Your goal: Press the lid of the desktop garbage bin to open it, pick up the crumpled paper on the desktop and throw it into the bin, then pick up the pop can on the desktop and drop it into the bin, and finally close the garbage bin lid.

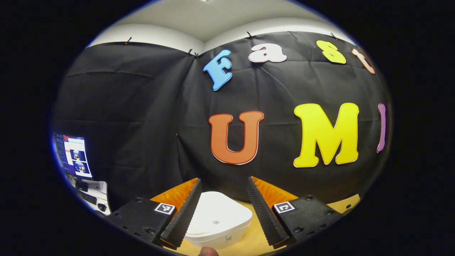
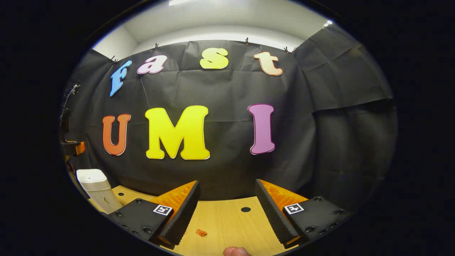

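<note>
Left gripper [image 1: 223, 208] wide, hovering over white plastic rounded bin [image 1: 218, 222], lower centre, lid closed; press lid squarely. Right gripper [image 2: 227, 213] wide, empty.

A monitor [image 1: 73, 154] glows at the left, above a keyboard [image 1: 88, 198]. On the wooden worktop [image 2: 227, 222], a small orange scrap [image 2: 201, 232] lies near its front edge.

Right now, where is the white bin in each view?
Left gripper view: the bin sits bottom centre, between the left gripper's open fingers, lid shut.
Right gripper view: the bin stands at the far lower left, on the table.
Shared landmark: the black cloth wall.
</note>
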A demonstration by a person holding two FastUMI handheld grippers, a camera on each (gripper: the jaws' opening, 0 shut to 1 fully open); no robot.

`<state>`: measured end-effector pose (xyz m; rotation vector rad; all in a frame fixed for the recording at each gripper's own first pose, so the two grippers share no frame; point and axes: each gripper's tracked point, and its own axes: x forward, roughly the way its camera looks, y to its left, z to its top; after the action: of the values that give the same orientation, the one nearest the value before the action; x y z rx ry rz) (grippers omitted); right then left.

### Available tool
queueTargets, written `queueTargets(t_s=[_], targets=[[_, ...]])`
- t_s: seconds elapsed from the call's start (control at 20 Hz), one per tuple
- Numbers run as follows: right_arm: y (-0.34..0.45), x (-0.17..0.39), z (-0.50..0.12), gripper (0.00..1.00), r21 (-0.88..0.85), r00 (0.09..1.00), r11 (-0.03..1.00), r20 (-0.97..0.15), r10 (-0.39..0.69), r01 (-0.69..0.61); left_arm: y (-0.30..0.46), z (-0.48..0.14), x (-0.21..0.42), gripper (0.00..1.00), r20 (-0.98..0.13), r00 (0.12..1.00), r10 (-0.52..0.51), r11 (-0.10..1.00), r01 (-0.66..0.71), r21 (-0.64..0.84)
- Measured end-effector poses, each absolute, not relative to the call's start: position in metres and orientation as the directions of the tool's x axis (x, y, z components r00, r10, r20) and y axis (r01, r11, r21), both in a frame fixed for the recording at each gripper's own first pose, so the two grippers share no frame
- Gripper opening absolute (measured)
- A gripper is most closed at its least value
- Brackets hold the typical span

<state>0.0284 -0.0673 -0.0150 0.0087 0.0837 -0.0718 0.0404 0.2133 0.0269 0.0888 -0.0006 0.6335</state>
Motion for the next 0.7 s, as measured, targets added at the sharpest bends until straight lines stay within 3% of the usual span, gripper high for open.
queueTargets(t_s=[0.45,0.7], targets=[[-0.069,0.02,-0.024,0.98,-0.028,0.992,0.998,-0.108,-0.058,0.056,0.248,-0.019,0.061,0.61,-0.087,0.756,0.649,0.761,-0.642,0.094],[-0.065,0.017,-0.031,0.98,-0.044,0.99,0.998,-0.134,-0.043,0.037,0.261,-0.047,0.068,0.38,-0.148,0.715,0.683,0.729,-0.679,0.082]])
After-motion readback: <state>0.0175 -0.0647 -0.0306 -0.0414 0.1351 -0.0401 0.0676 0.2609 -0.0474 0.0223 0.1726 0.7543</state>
